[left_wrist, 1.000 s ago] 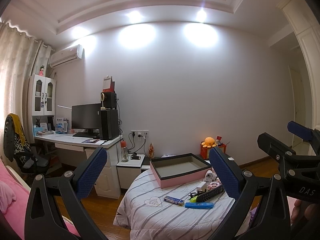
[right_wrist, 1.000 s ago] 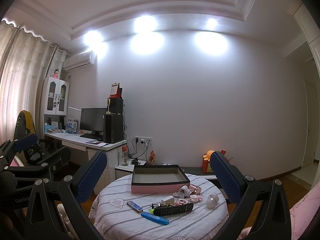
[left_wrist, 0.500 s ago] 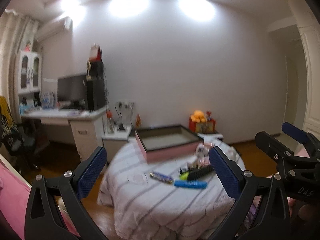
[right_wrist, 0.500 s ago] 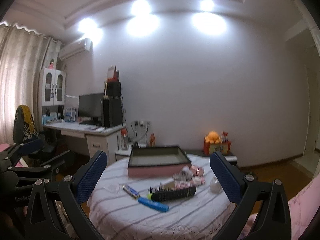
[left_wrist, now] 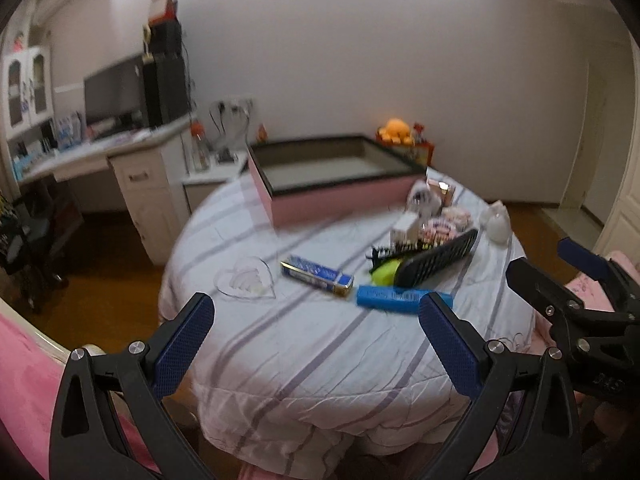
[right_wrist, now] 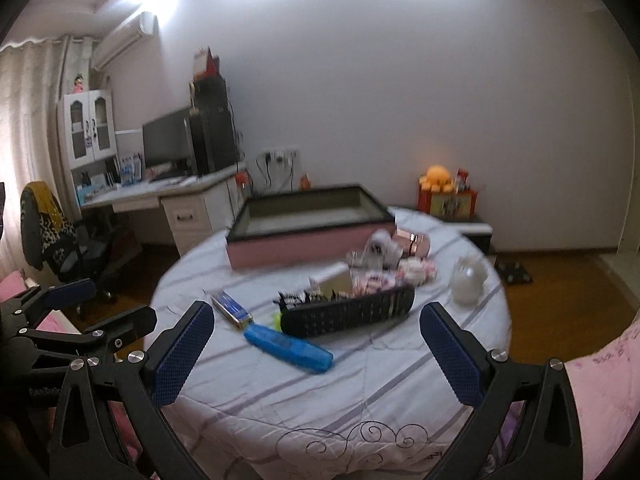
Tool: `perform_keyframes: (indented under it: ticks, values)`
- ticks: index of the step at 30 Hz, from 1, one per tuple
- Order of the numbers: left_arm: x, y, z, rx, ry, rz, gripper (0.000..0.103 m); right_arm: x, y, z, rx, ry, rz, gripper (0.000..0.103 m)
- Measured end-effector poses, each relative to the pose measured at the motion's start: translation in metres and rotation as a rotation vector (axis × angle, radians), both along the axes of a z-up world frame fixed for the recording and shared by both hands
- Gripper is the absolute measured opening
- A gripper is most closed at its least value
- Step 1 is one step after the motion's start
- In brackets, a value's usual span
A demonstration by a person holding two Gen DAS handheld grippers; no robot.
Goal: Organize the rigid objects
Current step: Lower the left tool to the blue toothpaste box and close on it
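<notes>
A round table with a striped white cloth holds a pink open box with a dark rim at the back. In front lie a black remote, a blue case, a blue and gold tin, a green item, a glass heart dish, small pink and white items and a clear jar. My left gripper and right gripper are open, empty, above the table's near edge.
A white desk with monitor and computer tower stands at the back left, with a chair beside it. A low cabinet with an orange plush toy stands by the far wall. Pink bedding lies at the near right.
Both grippers have tilted down and moved closer to the table, so the objects look larger and nearer. Both stay open and empty.
</notes>
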State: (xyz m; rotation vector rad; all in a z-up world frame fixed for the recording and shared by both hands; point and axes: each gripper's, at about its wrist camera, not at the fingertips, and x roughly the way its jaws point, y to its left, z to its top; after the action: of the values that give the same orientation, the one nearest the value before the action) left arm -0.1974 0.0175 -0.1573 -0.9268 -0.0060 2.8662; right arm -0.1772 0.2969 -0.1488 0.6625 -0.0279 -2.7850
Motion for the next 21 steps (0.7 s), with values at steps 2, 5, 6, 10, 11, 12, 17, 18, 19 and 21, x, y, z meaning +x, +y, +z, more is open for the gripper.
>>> perform_keyframes:
  ticks: [2,5,6,10,11,12,17,18,19,21]
  values:
    - [-0.014,0.0,-0.011,0.02,-0.049,-0.008,0.103,-0.012,0.003,-0.012,0.008,-0.033,-0.013,0.103]
    - [-0.035,0.002,-0.027,-0.006,-0.105,0.012,0.103,-0.026,0.01,-0.028,0.015,-0.092,-0.02,0.103]
    - [-0.044,0.002,-0.034,-0.023,-0.132,0.026,0.103,-0.032,0.013,-0.034,0.017,-0.115,-0.025,0.103]
    - [-0.074,0.002,-0.051,-0.021,-0.209,0.046,0.103,-0.054,0.029,-0.05,0.004,-0.181,-0.056,0.103]
    - [-0.083,0.003,-0.054,-0.022,-0.225,0.053,0.103,-0.058,0.033,-0.053,0.001,-0.193,-0.062,0.103]
    - [-0.088,0.004,-0.055,-0.024,-0.234,0.059,0.103,-0.063,0.037,-0.054,0.001,-0.202,-0.069,0.103]
    - [-0.123,0.016,-0.07,-0.033,-0.297,0.051,0.103,-0.082,0.046,-0.054,0.0,-0.225,-0.078,0.103]
    - [-0.129,0.018,-0.073,-0.051,-0.311,0.05,0.103,-0.086,0.048,-0.054,0.001,-0.231,-0.075,0.103]
    - [-0.134,0.019,-0.075,-0.066,-0.323,0.048,0.103,-0.089,0.049,-0.053,0.005,-0.237,-0.075,0.103]
    - [-0.141,0.02,-0.082,-0.083,-0.343,0.047,0.103,-0.097,0.051,-0.055,0.008,-0.242,-0.073,0.103]
